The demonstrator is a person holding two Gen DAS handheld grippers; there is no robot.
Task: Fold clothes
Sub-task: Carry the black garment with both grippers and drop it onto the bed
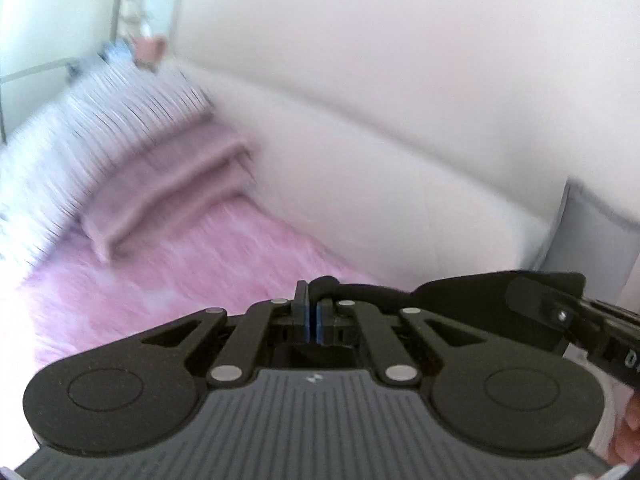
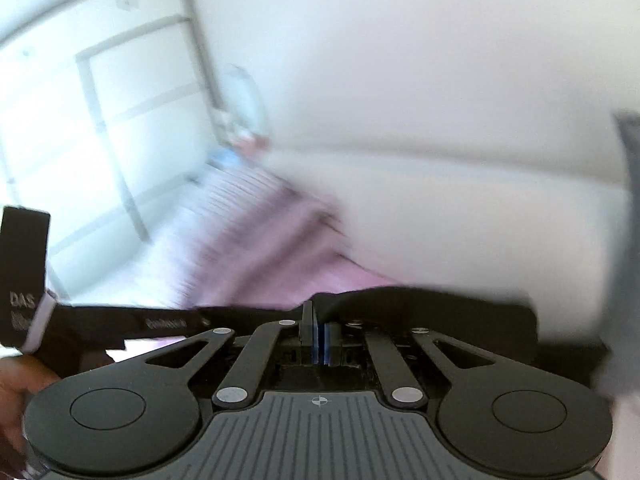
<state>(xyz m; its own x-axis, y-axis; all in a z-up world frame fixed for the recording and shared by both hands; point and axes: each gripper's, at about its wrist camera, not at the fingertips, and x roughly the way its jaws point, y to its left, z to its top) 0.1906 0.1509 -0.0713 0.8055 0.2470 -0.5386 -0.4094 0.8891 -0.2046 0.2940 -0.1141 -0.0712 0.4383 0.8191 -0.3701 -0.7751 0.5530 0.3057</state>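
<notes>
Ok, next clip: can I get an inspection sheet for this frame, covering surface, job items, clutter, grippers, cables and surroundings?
Surface: pink bedspread, blurred by motion.
Job's things: black garment pinched in both grippers; folded mauve cloth lying near the striped pillow.
Clutter: small items at the bed's far corner, too blurred to name.
Grippers: left gripper shut on the black garment; right gripper shut on it too.
Cables: nothing seen.
Surroundings: white padded headboard, white panelled wardrobe.
</notes>
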